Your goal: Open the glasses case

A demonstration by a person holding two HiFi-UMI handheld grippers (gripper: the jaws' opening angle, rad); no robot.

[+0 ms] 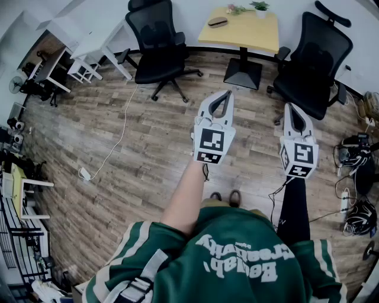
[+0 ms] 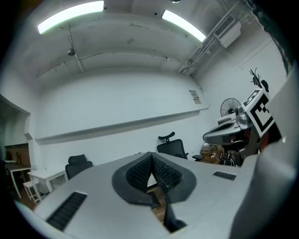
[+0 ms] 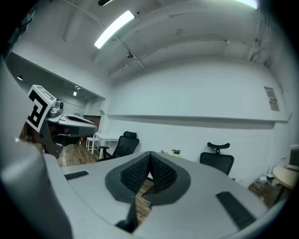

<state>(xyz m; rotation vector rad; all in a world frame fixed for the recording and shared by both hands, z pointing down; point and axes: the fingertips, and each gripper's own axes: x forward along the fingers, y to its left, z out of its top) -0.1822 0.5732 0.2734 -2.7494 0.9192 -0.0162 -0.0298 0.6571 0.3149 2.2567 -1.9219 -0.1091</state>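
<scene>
The step in hand looks to be the approach, since nothing is being handled yet. The left tool point(image 1: 227, 94) and the right tool point(image 1: 291, 108) are both held out level over the wooden floor point(image 1: 136, 148), each with its jaws pressed together and nothing between them, as each tool's own view confirms. To do this well, the person should walk up between the two black office chairs point(image 1: 159, 35) until the yellow tabletop point(image 1: 249, 32) is right below the tools, and only then part the jaws. Opening early gains nothing, and reaching from afar would spoil the aim. A case of this kind likely needs one tool to steady the lower shell against the tabletop while the other catches the lid's edge along the seam and lifts, so it pays to arrive square to its long side. The glasses case point(image 1: 218, 22) is, I think, the small dark oval thing lying near the left corner of that tabletop, though it is too small in the head view to be sure, and neither tool's own view shows it. It lies well apart from both tools, ahead of them across the floor. It is roughly in line with the left tool and off to the left of the right one, and a small potted plant point(image 1: 259, 7) stands further along the same tabletop.
</scene>
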